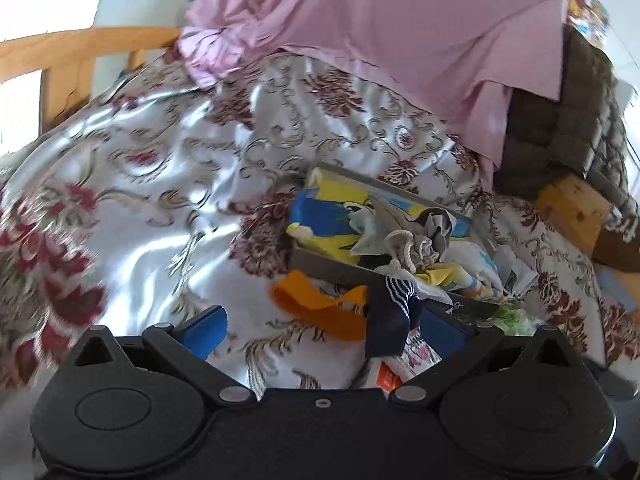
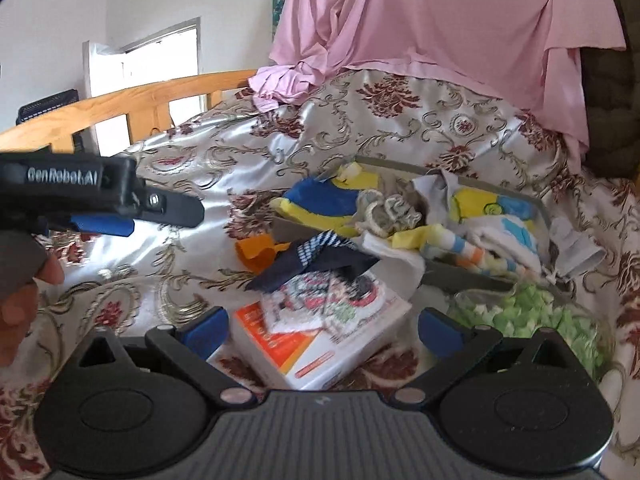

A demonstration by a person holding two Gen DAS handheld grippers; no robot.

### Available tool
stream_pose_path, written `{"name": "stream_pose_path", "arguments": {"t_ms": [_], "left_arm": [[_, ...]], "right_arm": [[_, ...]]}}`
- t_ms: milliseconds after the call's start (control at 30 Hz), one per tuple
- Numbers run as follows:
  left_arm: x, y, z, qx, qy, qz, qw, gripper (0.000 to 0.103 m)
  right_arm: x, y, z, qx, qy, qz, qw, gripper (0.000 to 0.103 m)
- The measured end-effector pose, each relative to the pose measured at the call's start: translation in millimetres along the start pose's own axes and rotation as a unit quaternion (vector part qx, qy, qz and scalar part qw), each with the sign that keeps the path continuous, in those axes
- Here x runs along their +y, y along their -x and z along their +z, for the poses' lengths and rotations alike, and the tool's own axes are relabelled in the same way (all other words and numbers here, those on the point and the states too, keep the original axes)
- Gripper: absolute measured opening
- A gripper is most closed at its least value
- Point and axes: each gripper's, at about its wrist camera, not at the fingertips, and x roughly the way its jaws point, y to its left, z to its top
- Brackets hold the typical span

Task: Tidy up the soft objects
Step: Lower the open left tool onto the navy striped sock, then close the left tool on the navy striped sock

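1. The left gripper (image 1: pixel 326 330) has its two blue fingers (image 1: pixel 204 330) spread wide with nothing between them; it hangs just above the bed cover (image 1: pixel 152 184); in the right view it comes in from the left side (image 2: pixel 120 226) and sits well apart from the clothes.
2. The right gripper (image 2: pixel 320 330) is spread wide too and holds nothing; a white box (image 2: pixel 320 344) with an orange patch lies on the cover right between its fingers.
3. A dark blue sock (image 2: pixel 316 258) with white stripes lies across the top of the box; its far end touches the tray (image 2: pixel 480 276).
4. An orange cloth (image 2: pixel 256 254) lies on the cover just beside the sock, outside the tray, on the left.
5. The grey tray sits on the bed past the box; it is full of soft things; a blue and yellow cloth (image 2: pixel 320 200) fills its left end; a grey bunched-up cloth (image 2: pixel 386 210) sits in the middle; a stripy sock (image 2: pixel 452 250) and white clothes hang over the near wall.
6. A green bumpy thing (image 2: pixel 540 316) lies right of the box, near the tray; I cannot tell what it is.
7. A pink sheet (image 2: pixel 432 12) hangs at the far end of the bed; a wooden rail (image 2: pixel 132 100) runs along the left.
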Motion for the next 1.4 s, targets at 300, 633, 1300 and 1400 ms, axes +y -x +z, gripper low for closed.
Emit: {"name": "stream_pose_path", "arguments": {"t_ms": [300,633,1300,1400], "left_arm": [[-1,-40,-4,0.020,-0.022,-0.086,0.9959,0.101],[8,-63,-13,0.056,-0.002,-0.159,0.9858,0.083],[20,-92,-18,0.097,0.073,-0.202,0.9720,0.038],[19,-91,-16,0.095,0.070,-0.200,0.9728,0.029]], "right_arm": [[-17,-30,4,0.017,-0.001,0.013,1.000,0.103],[-15,-44,3,0.035,0.007,0.044,0.998,0.103],[-14,-57,5,0.058,-0.032,0.070,0.995,0.087],[-15,-56,5,0.059,-0.035,0.068,0.995,0.082]]}}
